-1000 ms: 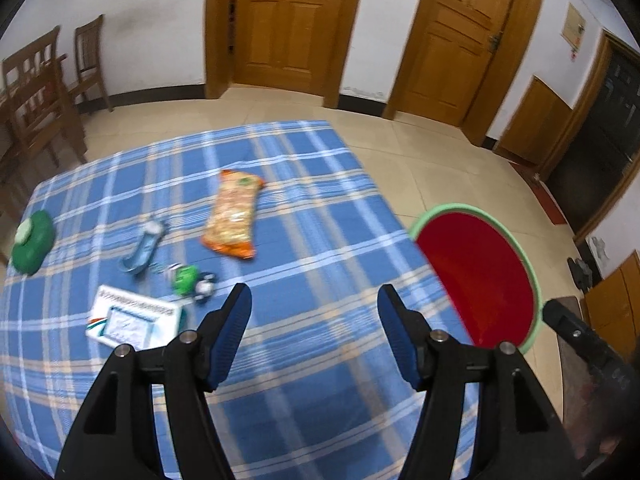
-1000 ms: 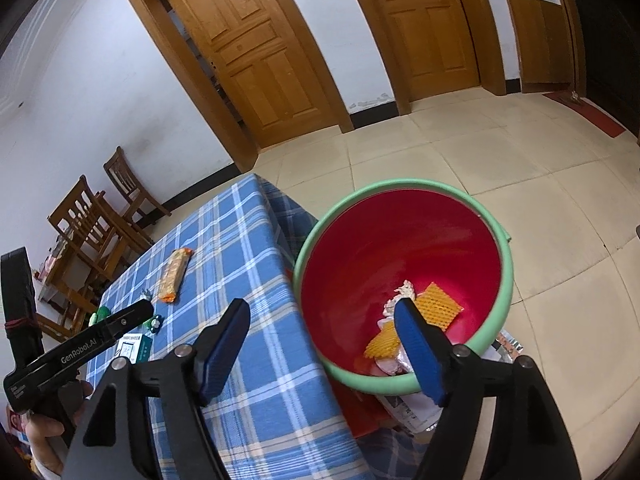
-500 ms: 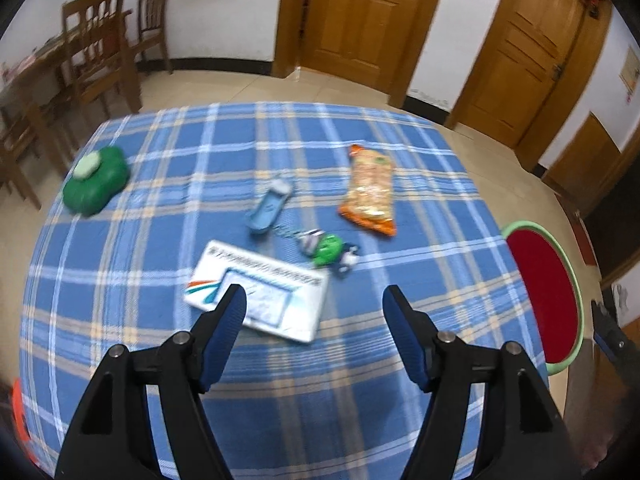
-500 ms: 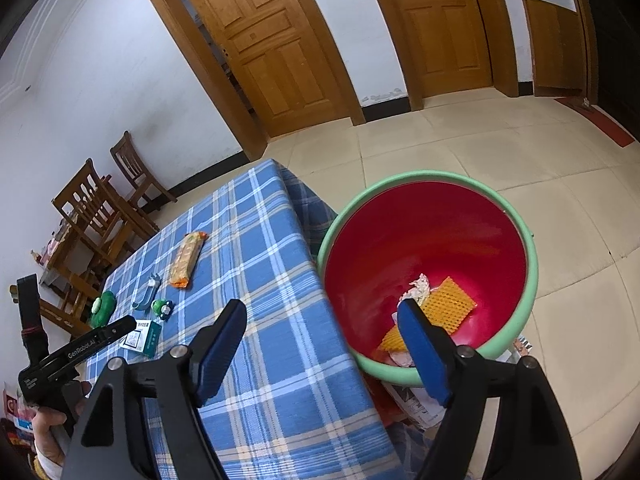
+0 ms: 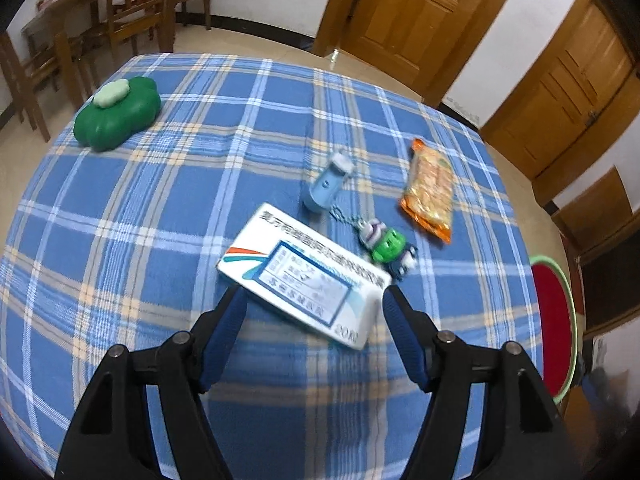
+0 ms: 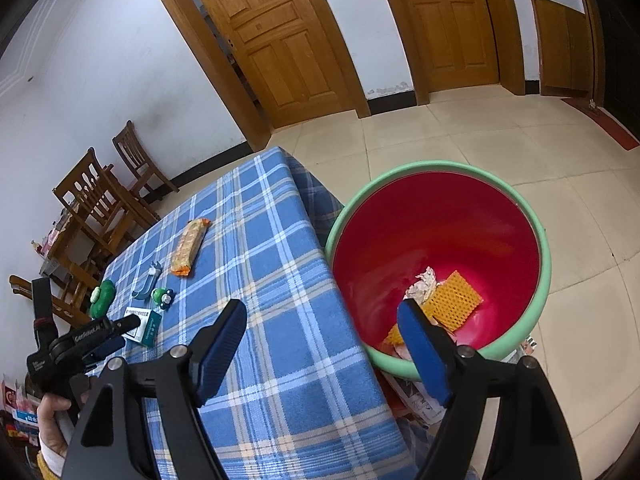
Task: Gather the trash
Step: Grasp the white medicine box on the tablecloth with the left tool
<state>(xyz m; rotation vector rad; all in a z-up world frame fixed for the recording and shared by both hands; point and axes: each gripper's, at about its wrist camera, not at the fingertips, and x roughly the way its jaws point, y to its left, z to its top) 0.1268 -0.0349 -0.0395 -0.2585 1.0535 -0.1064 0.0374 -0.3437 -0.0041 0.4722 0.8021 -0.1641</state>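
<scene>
The white box (image 5: 304,276) lies flat on the blue plaid cloth (image 5: 160,208), near the table's near edge, with its long side slanting from far left to near right. The left gripper (image 5: 310,304) is over its near edge, jaws apart, a blue pad at either end of that edge and nothing clamped; the jaws have just been opening a little. Just beyond the box lie a green toy keychain (image 5: 386,246) and a pale blue holder (image 5: 326,188); farther right is an orange snack pack (image 5: 430,190), and far left a green clover-shaped case (image 5: 118,112).

The step in hand looks like the reach for the box. Next the left claw likely needs to drop until its pads straddle the box's thickness, then close without catching the cloth or the keychain.

The red bin (image 6: 436,240) with a green rim stands off the table's right side, already holding some scraps. The right gripper (image 6: 320,320) waits beside it, wide open and empty.
</scene>
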